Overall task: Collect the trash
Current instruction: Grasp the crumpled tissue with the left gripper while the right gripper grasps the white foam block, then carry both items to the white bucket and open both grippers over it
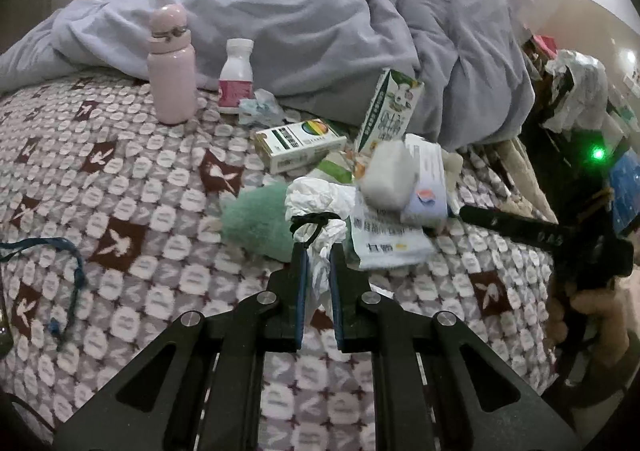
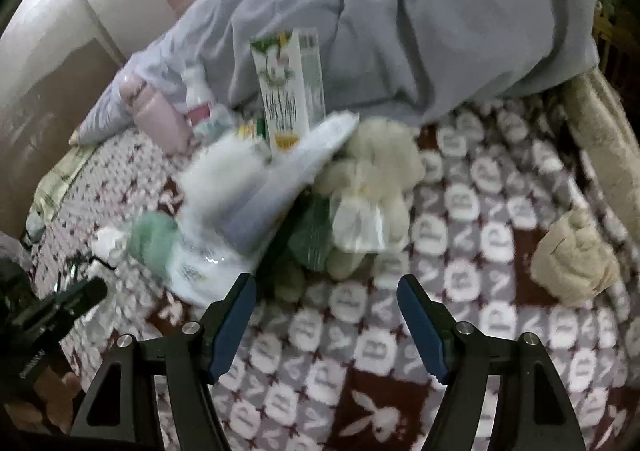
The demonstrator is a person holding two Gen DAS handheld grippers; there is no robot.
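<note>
Tissue (image 1: 316,207), white and crumpled, sits clamped between my left gripper (image 1: 319,251) fingers just above the patterned blanket (image 1: 132,179), held clear so I can carry it off as trash. My right gripper (image 2: 326,287) hangs spread wide and empty, aimed at the blurred heap of packets (image 2: 224,211) beside the milk carton (image 2: 290,91), likely my next pick.

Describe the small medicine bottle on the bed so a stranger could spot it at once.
Start at the rumpled grey-blue duvet heaped across the far side of the bed. At its near edge, on the patterned blanket, stands a tall pink flask; the medicine bottle stands upright just right of it. It is shorter, white with a white cap and a pink-red label.
</note>
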